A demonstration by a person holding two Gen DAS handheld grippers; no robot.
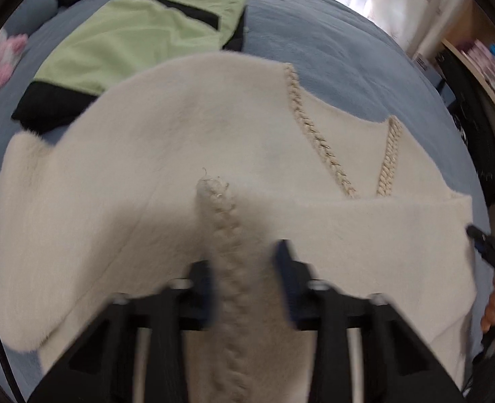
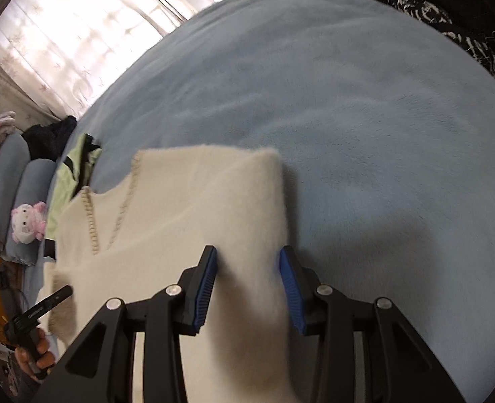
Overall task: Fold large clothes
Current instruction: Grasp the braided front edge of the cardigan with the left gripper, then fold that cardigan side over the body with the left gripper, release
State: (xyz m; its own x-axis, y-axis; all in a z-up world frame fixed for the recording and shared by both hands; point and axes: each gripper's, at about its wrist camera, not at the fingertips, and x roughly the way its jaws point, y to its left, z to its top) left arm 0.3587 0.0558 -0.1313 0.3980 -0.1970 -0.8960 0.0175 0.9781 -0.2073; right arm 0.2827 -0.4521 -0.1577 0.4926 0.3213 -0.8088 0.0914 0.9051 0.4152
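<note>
Between my left gripper's point(image 1: 247, 277) blurred fingers point(image 1: 289, 268) runs a raised ridge of braided trim, which they appear to pinch. My right gripper point(image 2: 247, 268) clamps the folded side edge of the same cream sweater point(image 1: 180, 134), which lies spread on a blue blanket point(image 1: 331, 50), neckline away from me. Beyond it lies a green-and-black garment point(image 1: 129, 40), with a pink plush toy point(image 2: 29, 223) by the pillows.

We are counting one cream sweater point(image 1: 187, 141) lying near us, one green and black garment point(image 1: 129, 40) at the far left, one pink and white plush toy point(image 2: 29, 223), two grey bolster pillows point(image 2: 7, 174), and two grippers.
</note>
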